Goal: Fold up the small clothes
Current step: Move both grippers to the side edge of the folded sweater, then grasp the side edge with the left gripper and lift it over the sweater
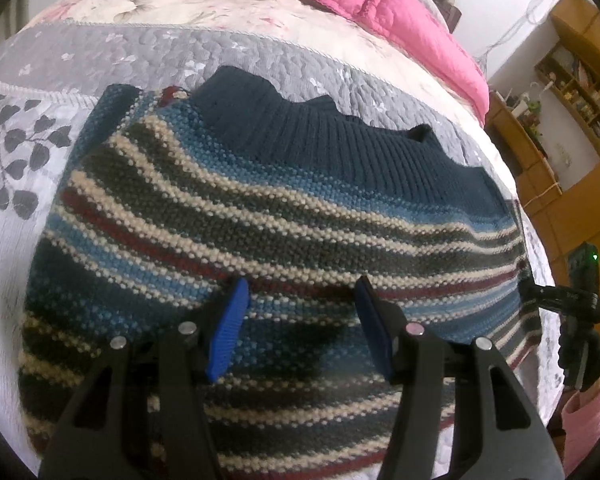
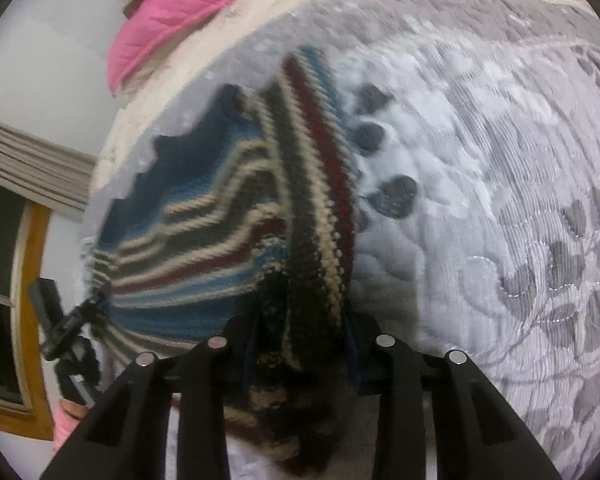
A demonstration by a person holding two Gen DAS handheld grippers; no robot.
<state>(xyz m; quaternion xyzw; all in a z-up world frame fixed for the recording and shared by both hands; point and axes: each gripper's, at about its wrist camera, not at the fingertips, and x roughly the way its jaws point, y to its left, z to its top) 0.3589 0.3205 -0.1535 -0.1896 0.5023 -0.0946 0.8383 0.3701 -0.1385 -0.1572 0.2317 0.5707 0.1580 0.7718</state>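
Striped sweater [image 1: 260,216] lies spread on the quilted bed [image 1: 40,208], the right gripper [image 2: 304,344] pinching one bunched edge to fold it while the left gripper [image 1: 300,308] hovers wide, holding nothing.

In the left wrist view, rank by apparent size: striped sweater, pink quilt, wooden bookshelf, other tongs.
1. striped sweater
2. pink quilt
3. wooden bookshelf and other tongs: look alike; the tongs sit nearer the camera, so unranked.
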